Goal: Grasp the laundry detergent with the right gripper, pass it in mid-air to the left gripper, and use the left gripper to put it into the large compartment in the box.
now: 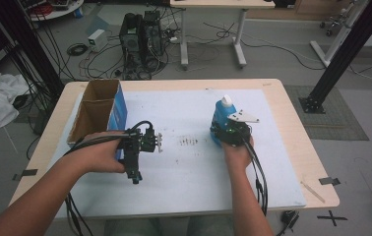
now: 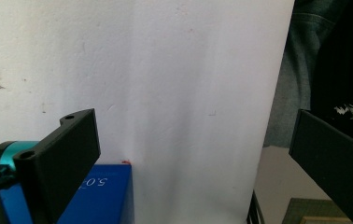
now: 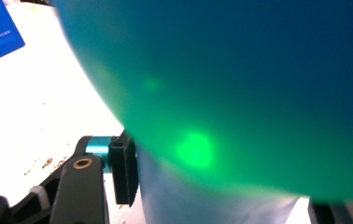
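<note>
A blue bottle [image 1: 221, 115] with a white cap [image 1: 227, 100] stands upright on the white mat, right of centre. My right gripper [image 1: 225, 129] is around its lower body from the near side. In the right gripper view the bottle [image 3: 240, 84] looms very close, with a green glow on it. The left pad [image 3: 124, 170] lies against the bottle's side, so the right gripper [image 3: 223, 186] is shut on it. My left gripper [image 1: 142, 157] sits low over the mat beside the box, turned on its side. Its jaws stand wide apart over bare mat, so the left gripper [image 2: 191, 126] is open.
An open cardboard box with a blue printed side [image 1: 98, 110] stands at the table's left edge, its blue side [image 2: 100, 196] right by the left gripper. The white mat [image 1: 189, 182] covers most of the wooden table [image 1: 292, 123]. Dark specks [image 1: 188, 141] mark the mat's middle. Cables trail toward me.
</note>
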{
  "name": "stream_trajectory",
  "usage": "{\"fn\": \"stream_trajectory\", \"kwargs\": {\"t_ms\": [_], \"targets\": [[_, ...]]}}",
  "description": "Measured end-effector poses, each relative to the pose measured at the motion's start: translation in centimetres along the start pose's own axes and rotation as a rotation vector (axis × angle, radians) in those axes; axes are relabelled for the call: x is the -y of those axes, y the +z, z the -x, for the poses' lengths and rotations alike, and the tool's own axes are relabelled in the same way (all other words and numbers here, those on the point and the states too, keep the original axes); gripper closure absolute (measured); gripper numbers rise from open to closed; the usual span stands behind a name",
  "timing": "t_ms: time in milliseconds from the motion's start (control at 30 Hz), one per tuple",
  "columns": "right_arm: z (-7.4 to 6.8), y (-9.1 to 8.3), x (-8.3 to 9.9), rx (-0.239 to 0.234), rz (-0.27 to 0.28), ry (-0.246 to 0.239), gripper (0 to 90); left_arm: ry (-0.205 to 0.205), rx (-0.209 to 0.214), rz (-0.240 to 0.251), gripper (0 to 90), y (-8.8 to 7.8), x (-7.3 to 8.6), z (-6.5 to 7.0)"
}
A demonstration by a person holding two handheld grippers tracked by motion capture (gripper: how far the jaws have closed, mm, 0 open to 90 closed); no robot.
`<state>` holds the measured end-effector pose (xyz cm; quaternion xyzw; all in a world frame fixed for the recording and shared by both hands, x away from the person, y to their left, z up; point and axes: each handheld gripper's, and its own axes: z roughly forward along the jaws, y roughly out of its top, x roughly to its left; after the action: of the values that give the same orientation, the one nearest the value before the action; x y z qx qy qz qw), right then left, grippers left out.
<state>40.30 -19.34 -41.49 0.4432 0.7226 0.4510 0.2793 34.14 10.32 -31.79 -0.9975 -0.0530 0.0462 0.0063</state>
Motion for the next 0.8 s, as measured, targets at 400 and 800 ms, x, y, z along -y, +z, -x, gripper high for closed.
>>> {"fn": "stream_trajectory", "kwargs": {"t_ms": [400,800], "targets": [[0.2,-0.1,0.0,-0.014,0.006,0.011,45.3,0.003,-0.014,-0.002,1.7,-0.2,-0.2,0.0],[0.0,-2.6,-1.5,-0.114,0.047,-0.035,45.7,0.014,-0.032,0.003,1.7,-1.3,-0.9,-0.3]]}}
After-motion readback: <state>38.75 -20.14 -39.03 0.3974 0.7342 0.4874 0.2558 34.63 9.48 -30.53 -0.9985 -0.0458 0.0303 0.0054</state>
